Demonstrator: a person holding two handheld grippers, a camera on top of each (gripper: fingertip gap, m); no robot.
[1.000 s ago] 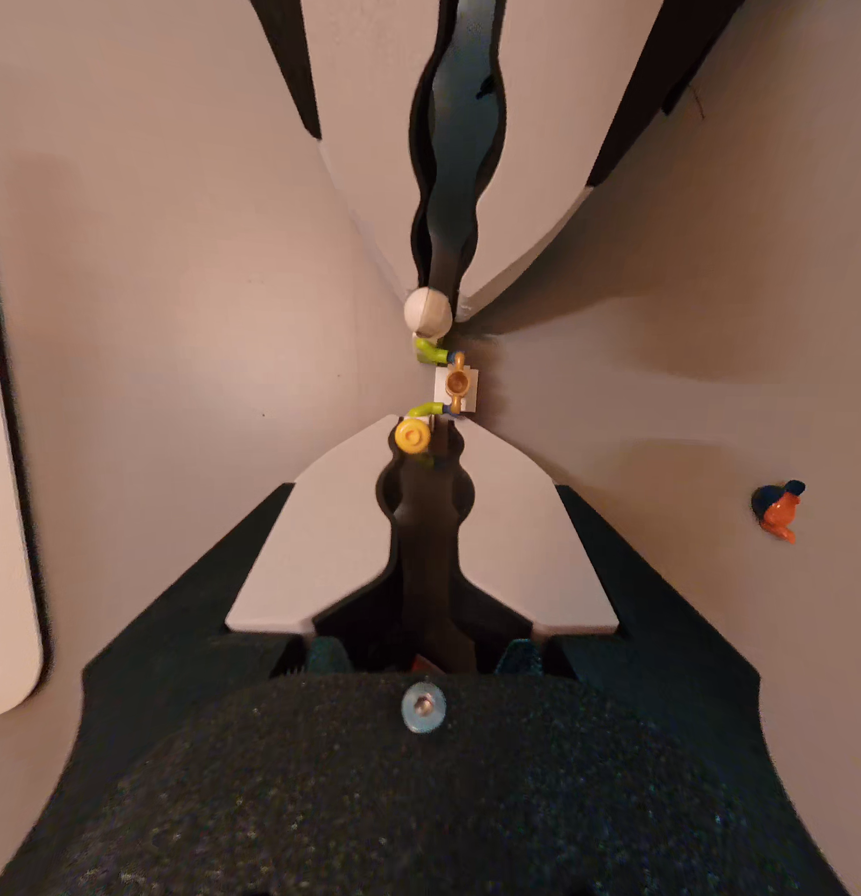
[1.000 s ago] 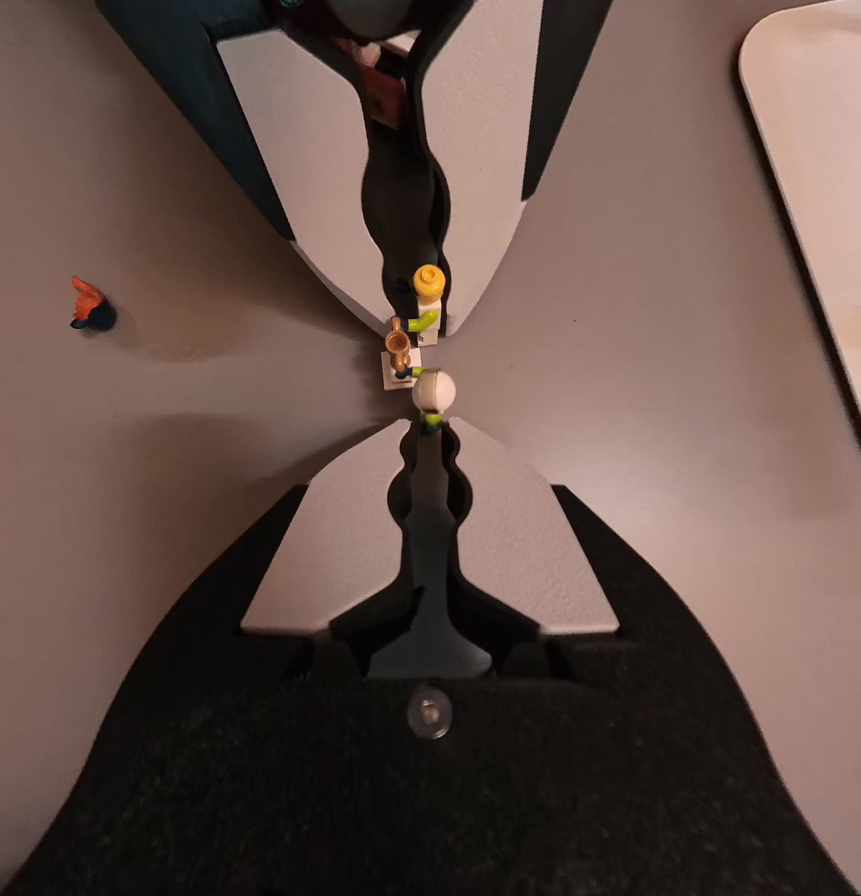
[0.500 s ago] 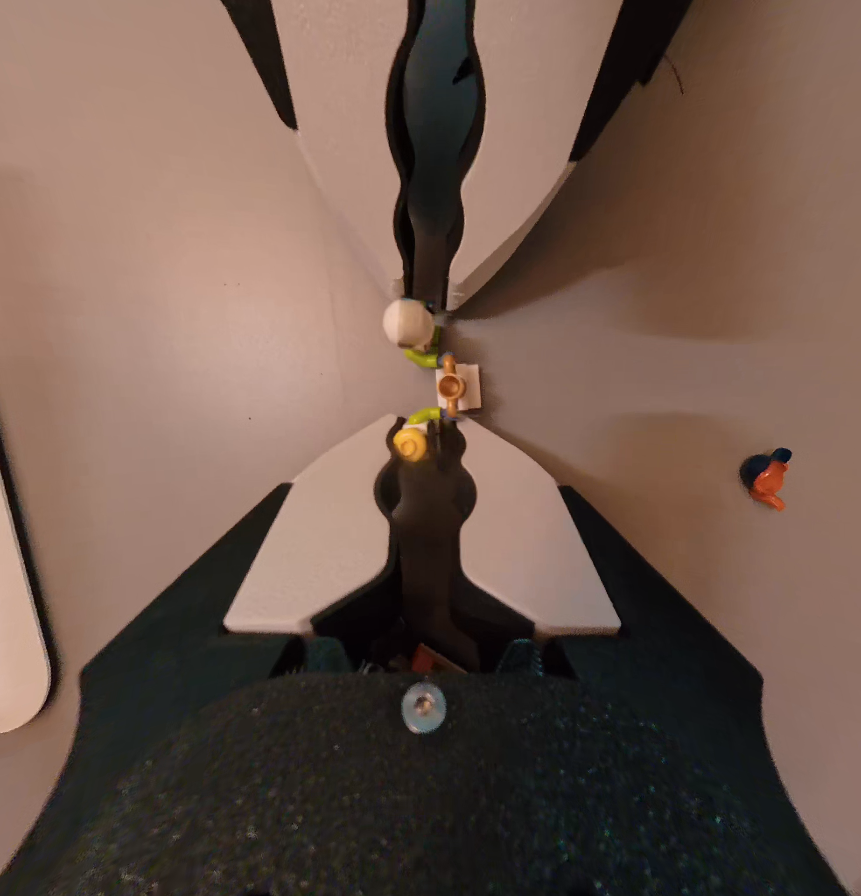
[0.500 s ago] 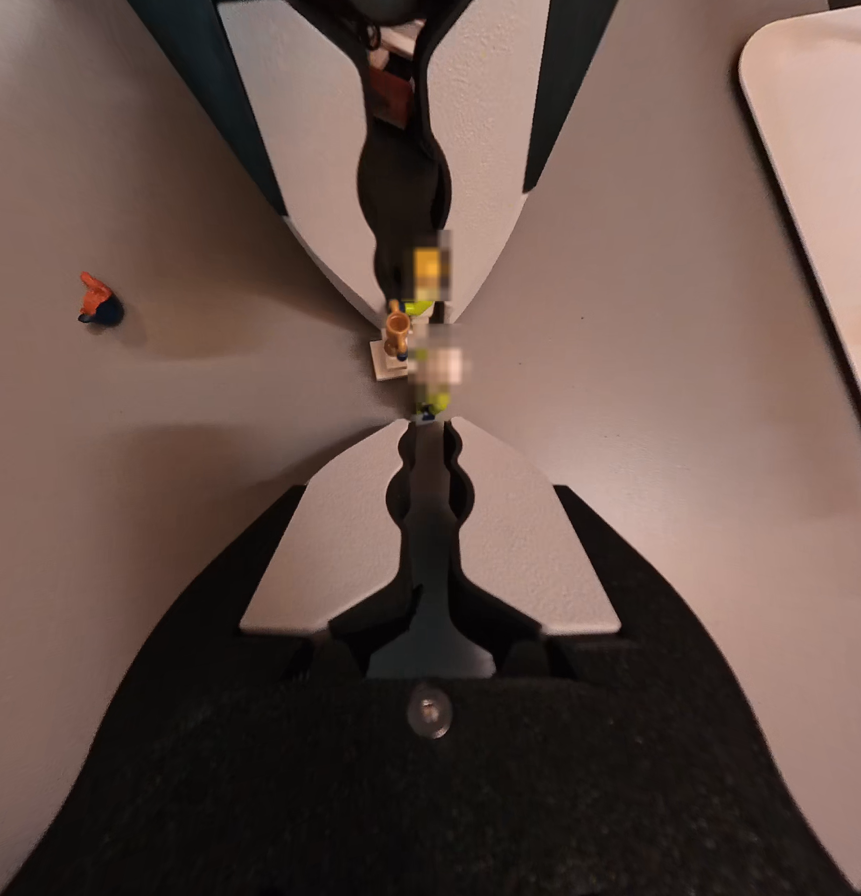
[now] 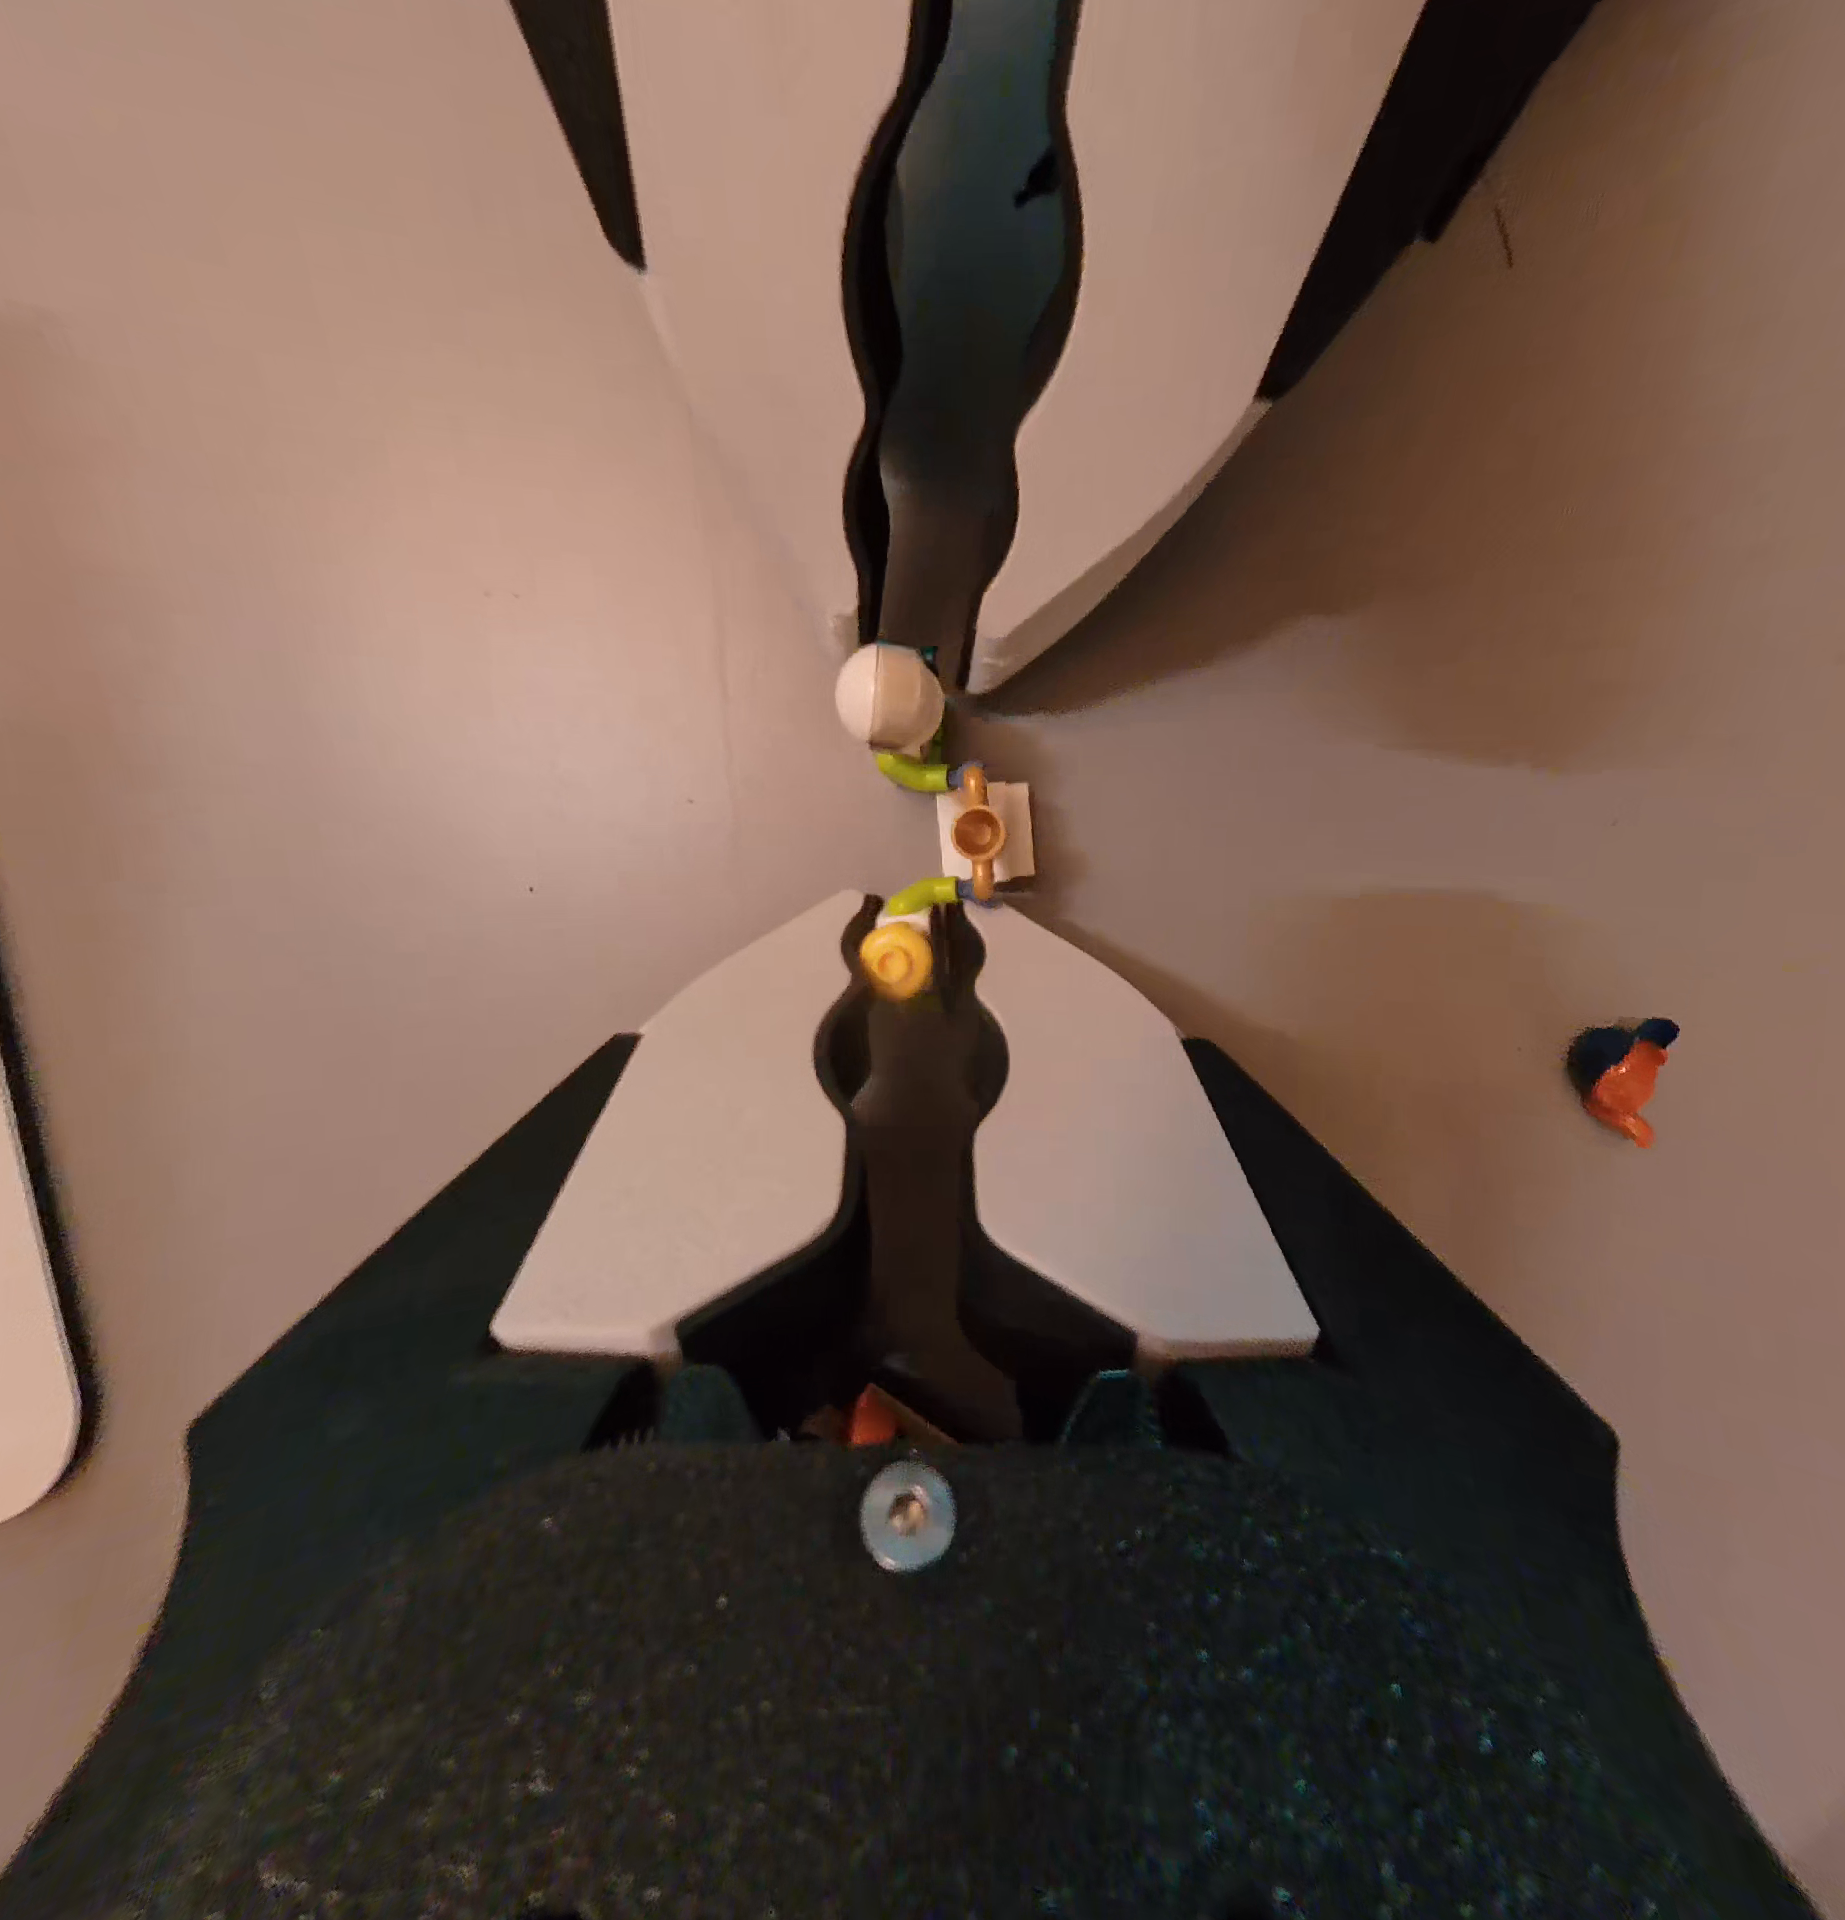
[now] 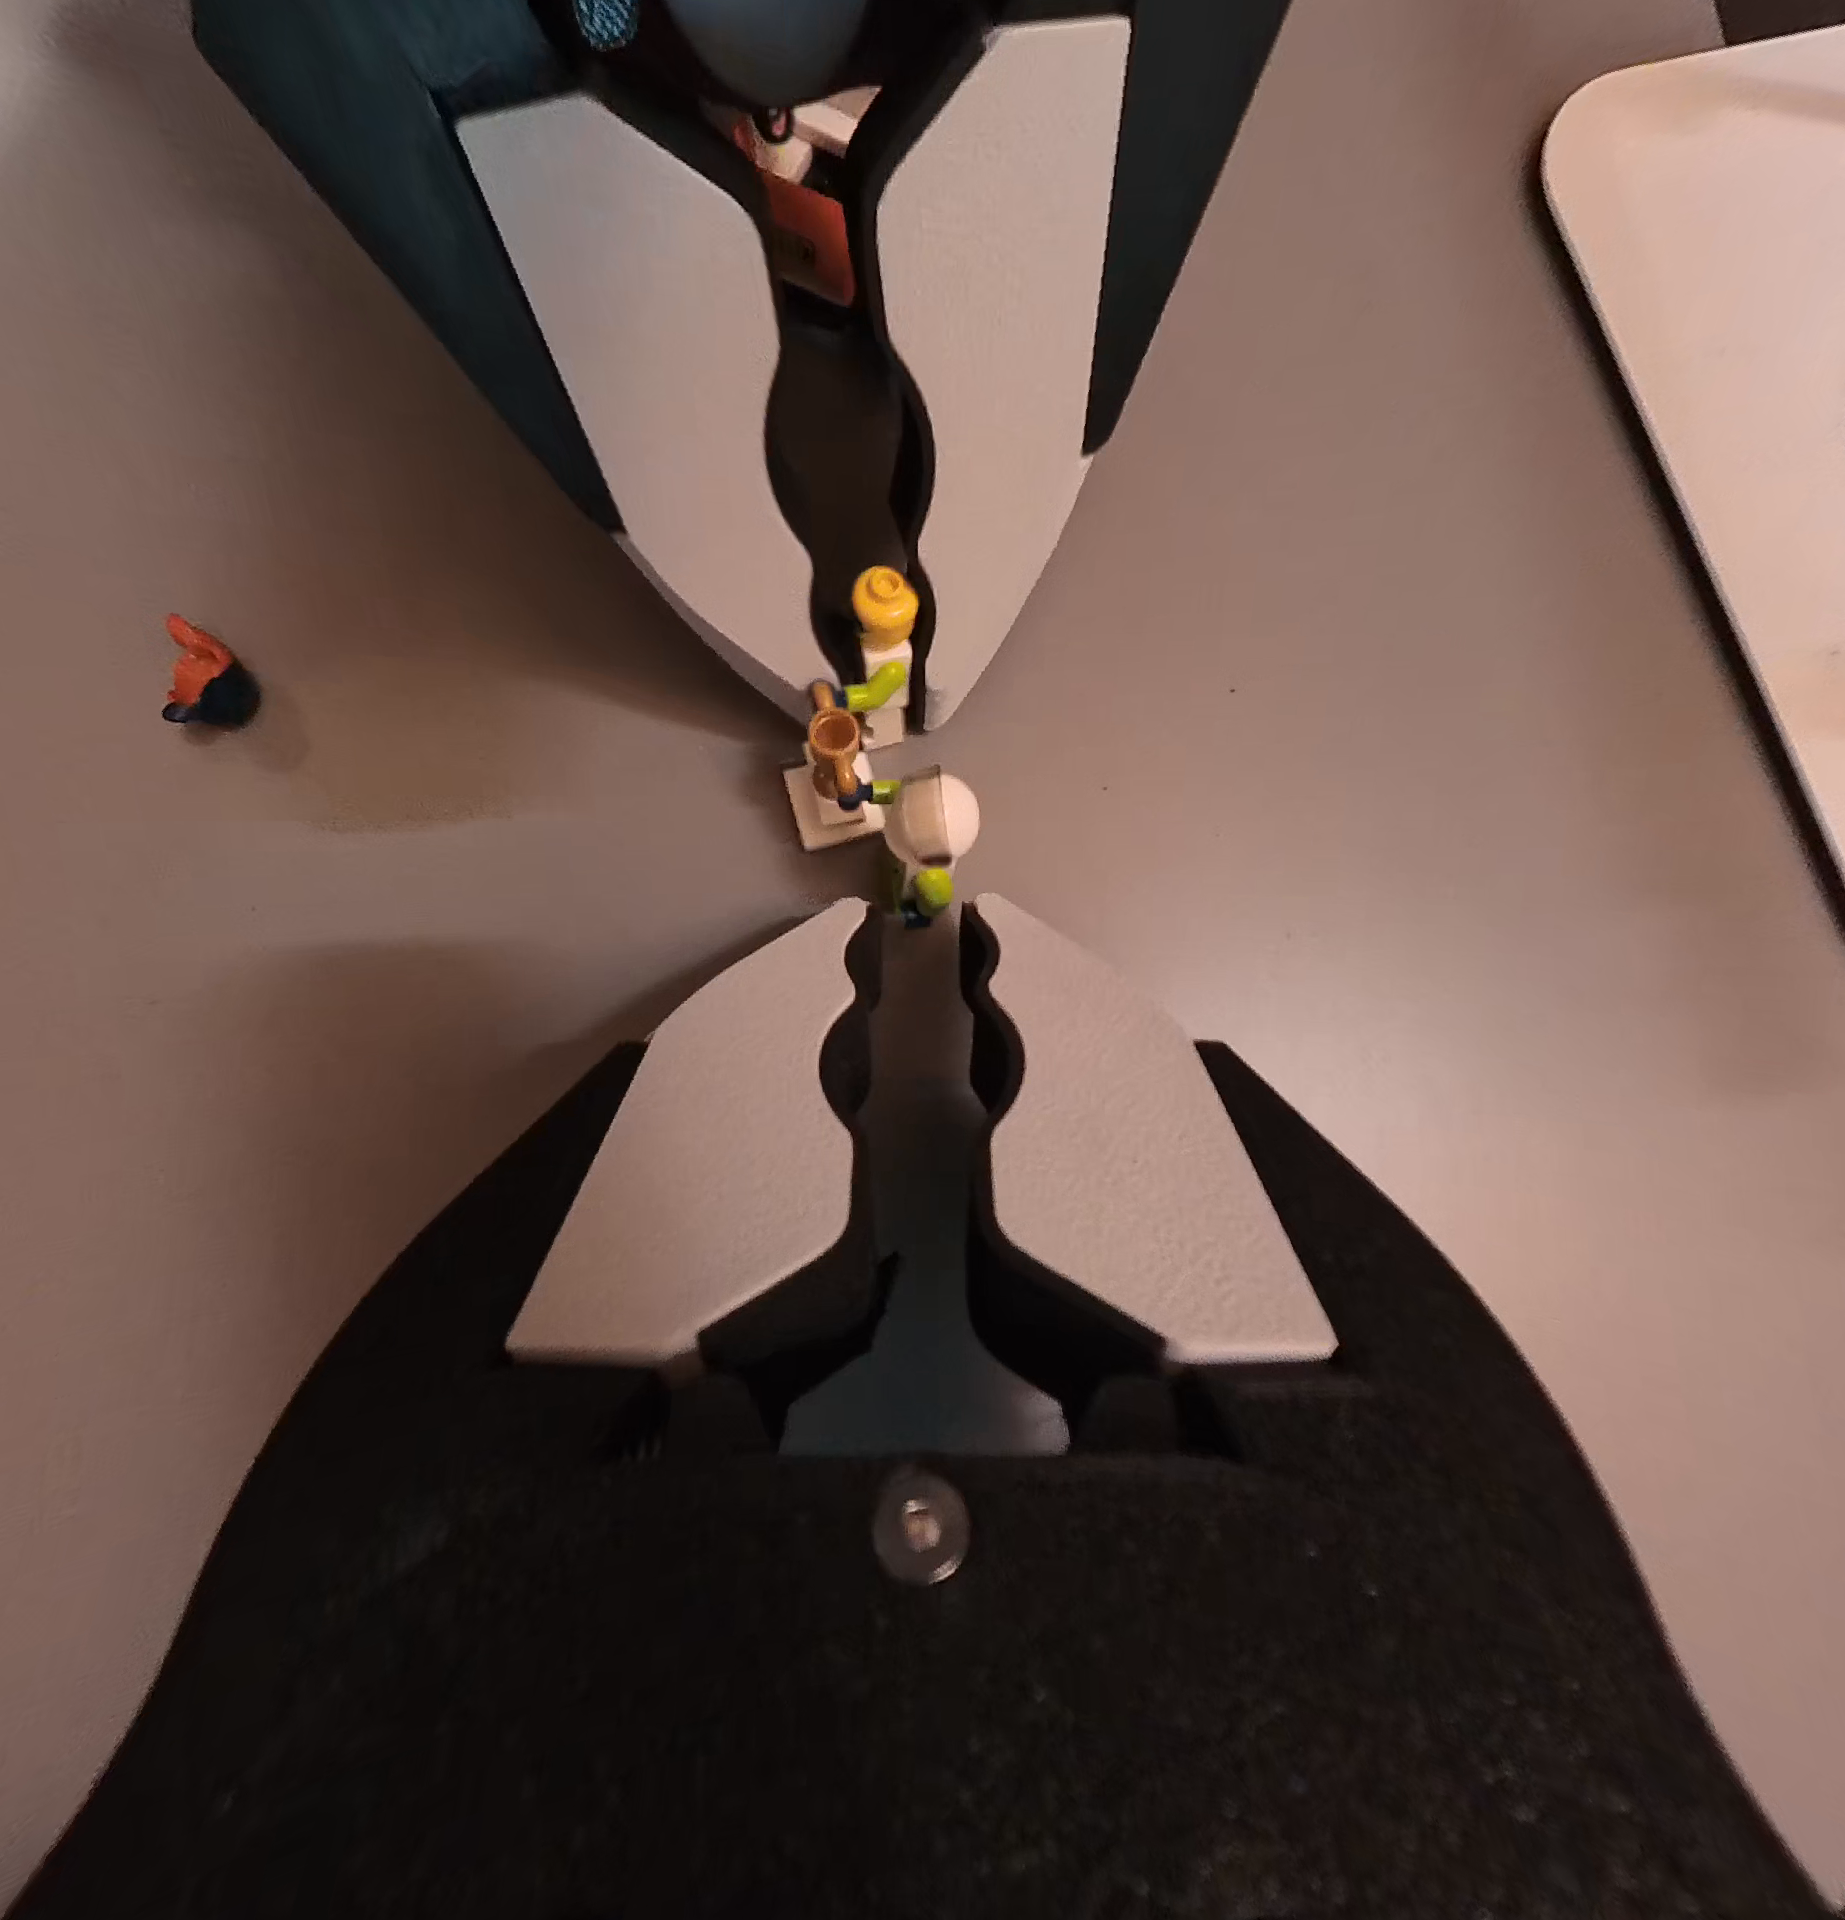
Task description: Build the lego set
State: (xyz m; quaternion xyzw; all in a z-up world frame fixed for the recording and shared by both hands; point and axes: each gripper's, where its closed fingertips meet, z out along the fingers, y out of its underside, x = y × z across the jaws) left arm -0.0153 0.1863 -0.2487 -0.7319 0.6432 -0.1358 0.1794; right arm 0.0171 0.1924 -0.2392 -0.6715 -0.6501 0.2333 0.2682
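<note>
Left gripper (image 5: 913, 940) pinches a yellow-headed lego minifigure (image 5: 897, 961); right gripper (image 6: 918, 914) clamps a white-helmeted lego minifigure (image 6: 933, 816), both meeting at a small white lego plate (image 5: 1006, 826).

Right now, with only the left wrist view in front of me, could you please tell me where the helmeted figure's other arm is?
Observer: In the right wrist view, the helmeted figure has its second green arm hanging down between the tips of the right hand-held gripper.
Operator: Thank you. Could you also describe the yellow-headed figure below its head?
Observer: The yellow-headed figure has a white torso, which sits pinched between the fingers of the left hand-held gripper.
</note>
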